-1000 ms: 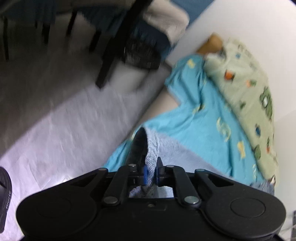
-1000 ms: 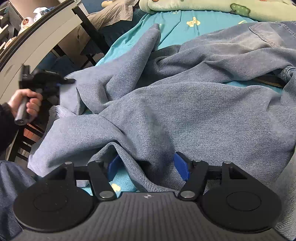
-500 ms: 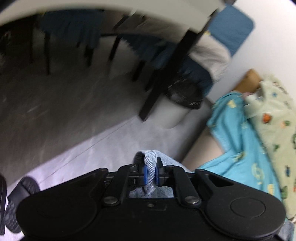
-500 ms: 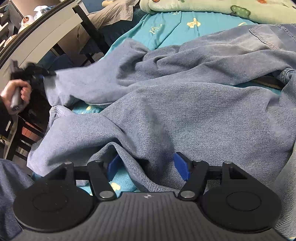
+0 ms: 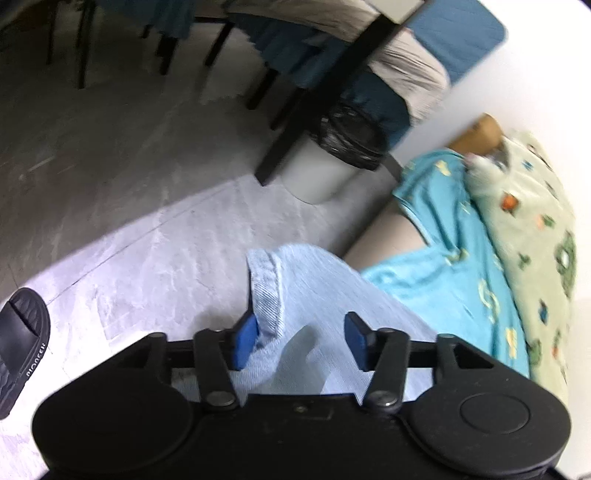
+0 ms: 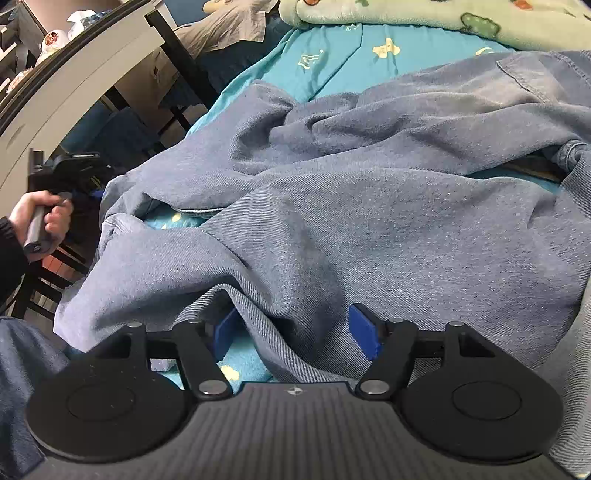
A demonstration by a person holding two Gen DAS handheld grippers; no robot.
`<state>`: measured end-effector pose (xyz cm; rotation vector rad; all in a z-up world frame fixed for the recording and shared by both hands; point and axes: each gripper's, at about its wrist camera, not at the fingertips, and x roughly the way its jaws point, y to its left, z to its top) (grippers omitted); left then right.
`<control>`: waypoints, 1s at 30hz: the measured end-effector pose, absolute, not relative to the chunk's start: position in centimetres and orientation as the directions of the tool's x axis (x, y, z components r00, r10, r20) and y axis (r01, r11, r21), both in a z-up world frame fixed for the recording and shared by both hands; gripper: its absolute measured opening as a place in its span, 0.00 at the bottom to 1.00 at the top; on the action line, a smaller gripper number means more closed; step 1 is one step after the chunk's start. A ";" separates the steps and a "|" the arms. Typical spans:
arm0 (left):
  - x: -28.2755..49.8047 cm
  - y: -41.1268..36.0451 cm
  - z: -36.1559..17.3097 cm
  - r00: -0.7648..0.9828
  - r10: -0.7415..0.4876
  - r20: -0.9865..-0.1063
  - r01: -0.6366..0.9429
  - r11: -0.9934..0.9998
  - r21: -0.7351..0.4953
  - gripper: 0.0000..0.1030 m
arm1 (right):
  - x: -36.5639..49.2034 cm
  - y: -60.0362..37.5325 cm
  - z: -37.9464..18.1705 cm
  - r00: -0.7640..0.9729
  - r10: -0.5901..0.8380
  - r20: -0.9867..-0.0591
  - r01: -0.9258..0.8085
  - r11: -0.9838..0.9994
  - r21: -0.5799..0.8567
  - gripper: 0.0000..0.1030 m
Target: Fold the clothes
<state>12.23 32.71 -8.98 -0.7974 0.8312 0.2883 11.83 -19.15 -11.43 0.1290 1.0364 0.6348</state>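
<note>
So the jeans (image 6: 369, 221) are sprawled across the teal bedsheet (image 6: 325, 55), filling most of the right wrist view, with 1 leg trailing toward the left edge of the frame and over the side of the bed. The left gripper (image 5: 299, 339) has just been opening: its jaws now stand apart with the leg's hem (image 5: 266, 291) loose between them, the cloth brushing the left pad but not pinched. The right gripper (image 6: 295, 328) sits bottom centre with its jaws spread wide over a ridge of denim, not pressing on it as far as I can see. Denim like this looks heavy and floppy, not slippery, so I'd guess it drags and bunches rather than slides. Best handholds are probably the stitched hems or the waistband near the pocket (image 6: 546, 74) at upper right, since thick seams give the pads something to bite. The green blanket (image 6: 443, 18) stays out of the way up top.
</note>
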 end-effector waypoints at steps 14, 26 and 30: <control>6.4 34.4 -8.3 0.634 -0.179 -0.752 -0.480 0.672 -0.564 0.58 | 11.3 -19.7 -10.4 0.386 0.525 -0.758 -0.425 0.831 0.359 0.67; 7.9 30.3 -12.7 0.464 -0.382 -0.799 -0.344 0.754 -0.560 0.49 | 11.5 -20.5 -10.3 0.395 0.520 -0.757 -0.403 0.839 0.366 0.71; 7.5 30.3 -12.0 0.516 -0.348 -0.783 -0.332 0.761 -0.557 0.14 | 11.5 -20.6 -10.2 0.398 0.521 -0.756 -0.405 0.839 0.365 0.71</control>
